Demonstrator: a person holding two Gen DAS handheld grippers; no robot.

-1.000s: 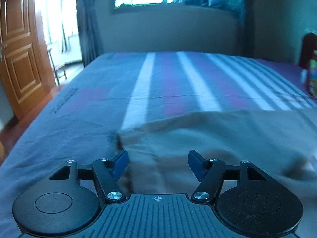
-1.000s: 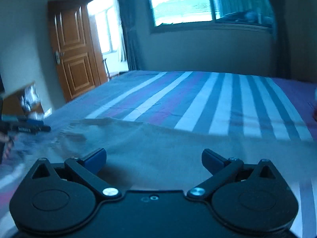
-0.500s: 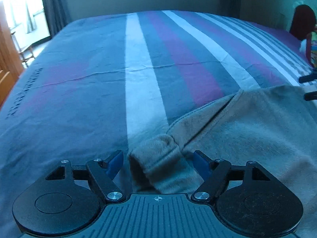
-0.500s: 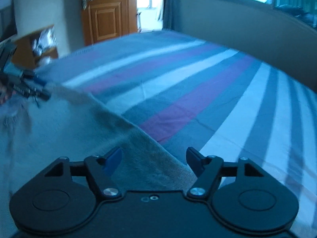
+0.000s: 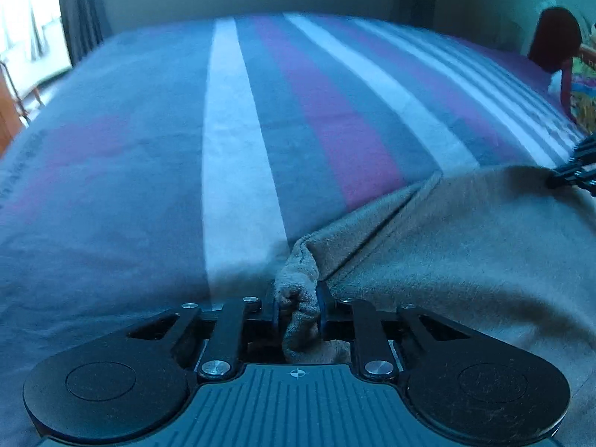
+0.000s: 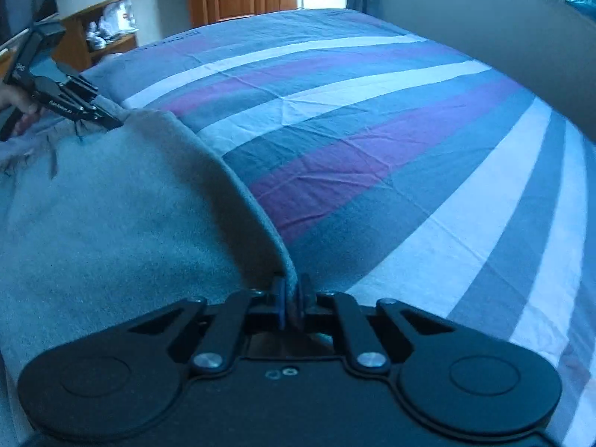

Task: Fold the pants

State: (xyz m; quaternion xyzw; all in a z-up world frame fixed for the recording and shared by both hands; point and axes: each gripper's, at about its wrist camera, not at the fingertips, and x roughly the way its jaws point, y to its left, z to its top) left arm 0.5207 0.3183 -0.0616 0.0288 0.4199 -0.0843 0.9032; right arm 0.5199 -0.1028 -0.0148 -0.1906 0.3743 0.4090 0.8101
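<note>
Pants [image 5: 465, 246] cut off by frame edges; left gripper [image 5: 298, 307] and right gripper [image 6: 291, 300] have just clamped onto opposite corners of one edge.

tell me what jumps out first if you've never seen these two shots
The striped bedsheet fills both views, with the grey-beige pants spread over its near side. At the bottom of the left wrist view the left gripper has just closed its jaws on a bunched corner of the pants. In the right wrist view the right gripper has likewise closed on the pants' edge.
</note>
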